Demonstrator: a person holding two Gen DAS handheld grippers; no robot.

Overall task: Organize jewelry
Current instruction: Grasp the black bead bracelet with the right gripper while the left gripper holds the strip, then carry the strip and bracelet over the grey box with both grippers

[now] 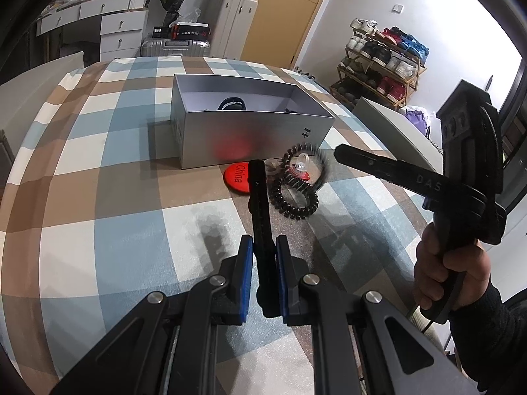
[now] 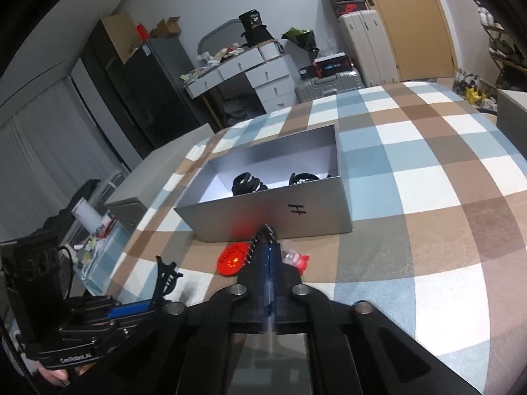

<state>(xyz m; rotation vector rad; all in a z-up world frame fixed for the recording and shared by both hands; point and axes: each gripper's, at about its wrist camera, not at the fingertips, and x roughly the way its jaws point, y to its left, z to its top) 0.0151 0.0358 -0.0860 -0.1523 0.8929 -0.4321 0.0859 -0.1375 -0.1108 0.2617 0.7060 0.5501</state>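
In the left wrist view my left gripper [image 1: 263, 247] is shut, its blue pads clamped on a long black hair clip [image 1: 258, 197] that points toward the box. From the right, my right gripper [image 1: 339, 154] reaches in, shut on a black spiral hair tie [image 1: 308, 156], which is blurred. A second spiral loop [image 1: 293, 200] lies on the cloth below it. The right wrist view shows the right gripper [image 2: 268, 247] shut with the coil [image 2: 263, 233] at its tip. The left gripper [image 2: 153, 302] and its clip [image 2: 164, 276] sit at lower left. The open silver box [image 1: 250, 131] holds black items [image 2: 245, 182].
A red round badge [image 1: 235, 177] and a small clear-and-red piece [image 1: 298, 169] lie on the checked cloth [image 1: 115, 197] just before the box. A person's hand [image 1: 451, 273] grips the right tool. Grey chair backs stand beside the table; furniture and a shoe rack line the walls.
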